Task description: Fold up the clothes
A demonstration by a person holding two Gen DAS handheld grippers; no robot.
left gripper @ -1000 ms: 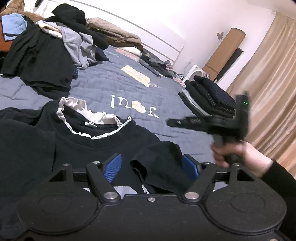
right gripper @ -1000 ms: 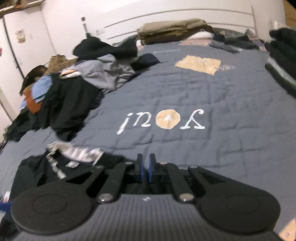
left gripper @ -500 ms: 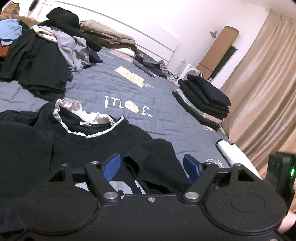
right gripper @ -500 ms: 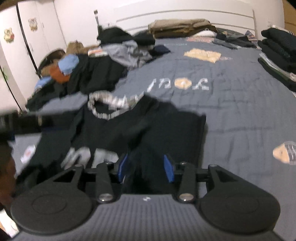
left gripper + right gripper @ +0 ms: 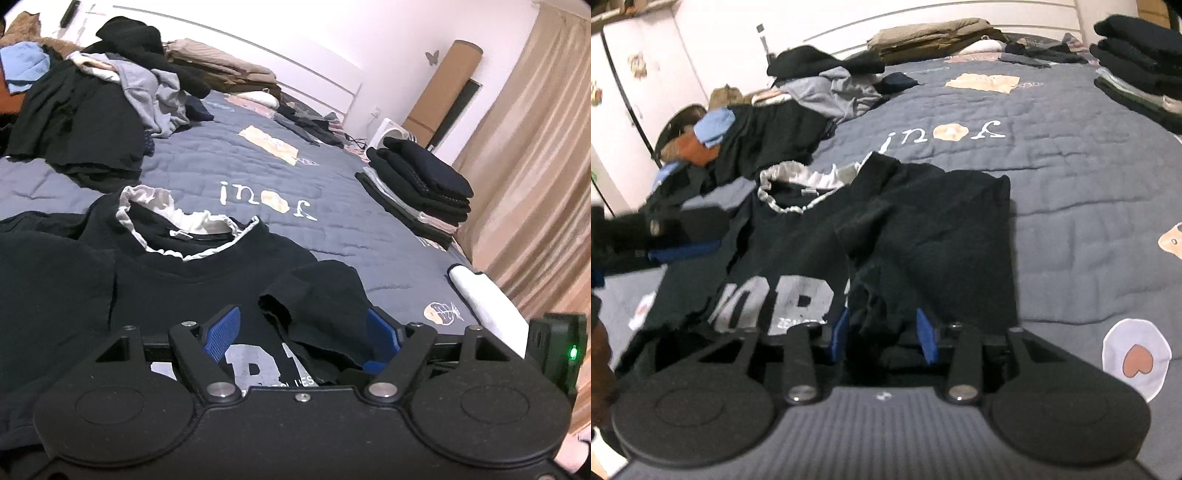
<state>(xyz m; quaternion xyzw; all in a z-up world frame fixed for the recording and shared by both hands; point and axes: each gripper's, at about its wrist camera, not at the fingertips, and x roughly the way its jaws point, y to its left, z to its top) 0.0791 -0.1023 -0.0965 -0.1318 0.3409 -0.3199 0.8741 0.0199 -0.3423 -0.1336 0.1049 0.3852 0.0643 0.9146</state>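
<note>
A black printed T-shirt is being folded on a bed, with both grippers at its near edge.

Left wrist view: the black cotton T-shirt with grey letters and a pale ruffled collar (image 5: 207, 291) is seen spread flat on the grey-blue quilted bed cover (image 5: 332, 206). The left gripper (image 5: 301, 338) is held with its jaws released and wide, a folded-in sleeve flap lying between them but not pressed. A neat stack of folded dark clothes (image 5: 417, 188) is kept at the far edge, probably so that finished pieces stay apart from the loose heap of unfolded garments (image 5: 92, 122).

Right wrist view: the right gripper (image 5: 882, 334) is placed over the shirt's folded side; its jaws are closing, cloth is between them, but the pads are not yet seen pressing, so a grasp for the next fold seems prepared.
</note>
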